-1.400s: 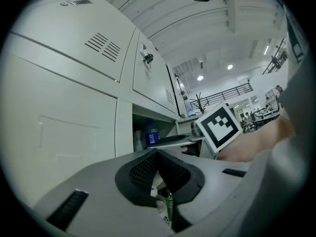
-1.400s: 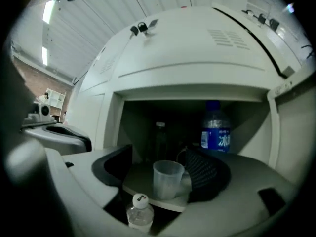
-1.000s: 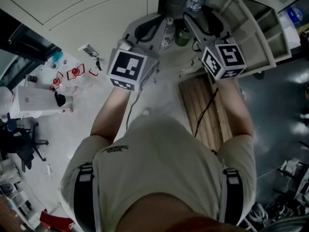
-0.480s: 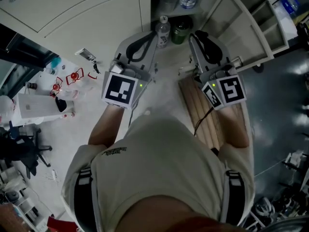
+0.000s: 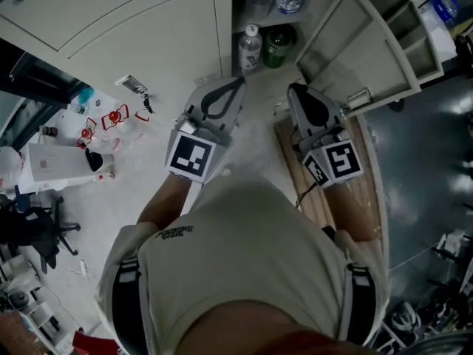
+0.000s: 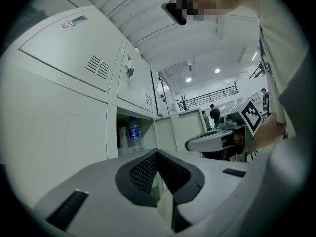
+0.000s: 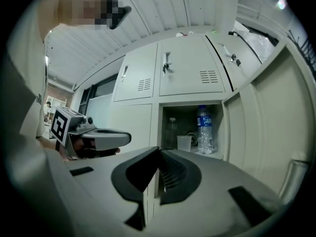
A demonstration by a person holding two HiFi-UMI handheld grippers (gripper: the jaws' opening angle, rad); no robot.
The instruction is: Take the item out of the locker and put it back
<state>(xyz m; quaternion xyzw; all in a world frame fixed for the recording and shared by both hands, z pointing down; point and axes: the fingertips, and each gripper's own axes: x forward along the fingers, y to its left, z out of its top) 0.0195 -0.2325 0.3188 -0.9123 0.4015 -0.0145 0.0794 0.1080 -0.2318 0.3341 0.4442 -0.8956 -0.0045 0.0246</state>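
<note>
Pale floor under me; darker grey floor on my right. Slatted wooden board lies ahead, right. Black office chair far left. Round ceiling lights lit.

The locker is ahead of me, its door swung out to the right. In the open compartment a bottle stands right of a cup. One shelf down, a second bottle stands just left of a can. My left claw and right claw sit side by side before the opening, apart from it, the right one over a board on the floor.
</note>
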